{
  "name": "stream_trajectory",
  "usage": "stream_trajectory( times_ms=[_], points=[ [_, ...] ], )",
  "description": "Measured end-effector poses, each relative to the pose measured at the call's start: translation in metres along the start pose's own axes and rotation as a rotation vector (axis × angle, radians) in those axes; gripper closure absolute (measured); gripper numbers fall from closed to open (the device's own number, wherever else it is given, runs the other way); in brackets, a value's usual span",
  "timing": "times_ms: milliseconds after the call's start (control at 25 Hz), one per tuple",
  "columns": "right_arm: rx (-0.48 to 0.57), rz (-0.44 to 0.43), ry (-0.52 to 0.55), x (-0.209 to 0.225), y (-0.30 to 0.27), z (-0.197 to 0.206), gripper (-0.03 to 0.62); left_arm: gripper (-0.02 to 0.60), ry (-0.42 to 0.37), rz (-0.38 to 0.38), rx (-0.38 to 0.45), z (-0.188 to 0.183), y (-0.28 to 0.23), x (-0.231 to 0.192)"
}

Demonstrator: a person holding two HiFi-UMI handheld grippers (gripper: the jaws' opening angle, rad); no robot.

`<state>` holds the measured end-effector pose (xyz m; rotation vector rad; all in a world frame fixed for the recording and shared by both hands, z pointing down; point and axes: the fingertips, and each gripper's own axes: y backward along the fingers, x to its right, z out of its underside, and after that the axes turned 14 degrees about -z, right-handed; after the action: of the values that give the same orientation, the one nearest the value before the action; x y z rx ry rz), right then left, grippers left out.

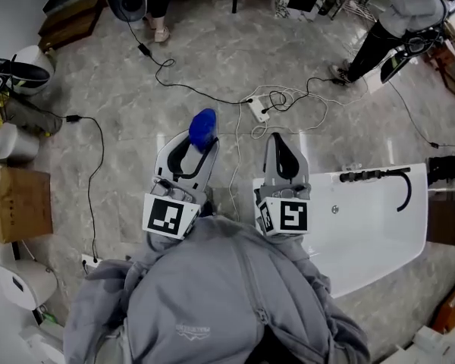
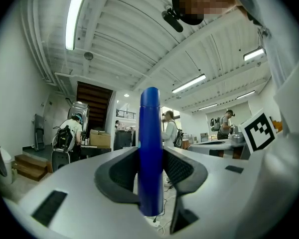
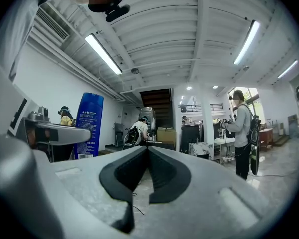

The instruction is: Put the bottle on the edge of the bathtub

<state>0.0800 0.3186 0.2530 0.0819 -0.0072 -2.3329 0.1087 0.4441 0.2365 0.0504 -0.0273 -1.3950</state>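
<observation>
Over floor (image 1: pixel 212 59) left of the bathtub (image 1: pixel 379 233), the left gripper (image 1: pixel 193 152) clamps the blue bottle (image 1: pixel 203 126), the right gripper (image 1: pixel 286 154) closed and empty; carrying is judged in hand, next a rightward move onto the rim.

Ahead of me: white power strip (image 1: pixel 258 111) on the marble floor (image 1: pixel 212 44), tangled cables (image 1: pixel 284 95) touching it. Cardboard box (image 1: pixel 15 203) far left. Person in grey (image 1: pixel 402 14) top right.

We log: right gripper (image 3: pixel 147 149) jaws pressed together, nothing between | blue bottle (image 3: pixel 90 123) upright at our far left | person with backpack (image 3: pixel 242 133) standing at right, on the floor
</observation>
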Motion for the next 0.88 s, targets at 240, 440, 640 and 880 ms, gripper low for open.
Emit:
stream_trajectory(
  times_ms=[240, 440, 640, 880],
  points=[
    [-0.012, 0.064, 0.000, 0.016, -0.034, 0.008, 0.591, 0.433, 0.006, 0.058, -0.005, 0.009, -0.040, -0.024],
    [-0.032, 0.124, -0.003, 0.027, -0.047, 0.016, 0.591, 0.433, 0.015, 0.103, -0.005, 0.016, -0.064, -0.036],
    [-0.062, 0.205, -0.006, 0.044, -0.042, 0.019, 0.591, 0.433, 0.034, 0.166, 0.004, 0.014, -0.091, -0.032],
    [-0.074, 0.336, -0.014, 0.086, -0.018, 0.028, 0.591, 0.433, 0.041, 0.285, 0.005, 0.019, -0.131, 0.004]
  ],
)
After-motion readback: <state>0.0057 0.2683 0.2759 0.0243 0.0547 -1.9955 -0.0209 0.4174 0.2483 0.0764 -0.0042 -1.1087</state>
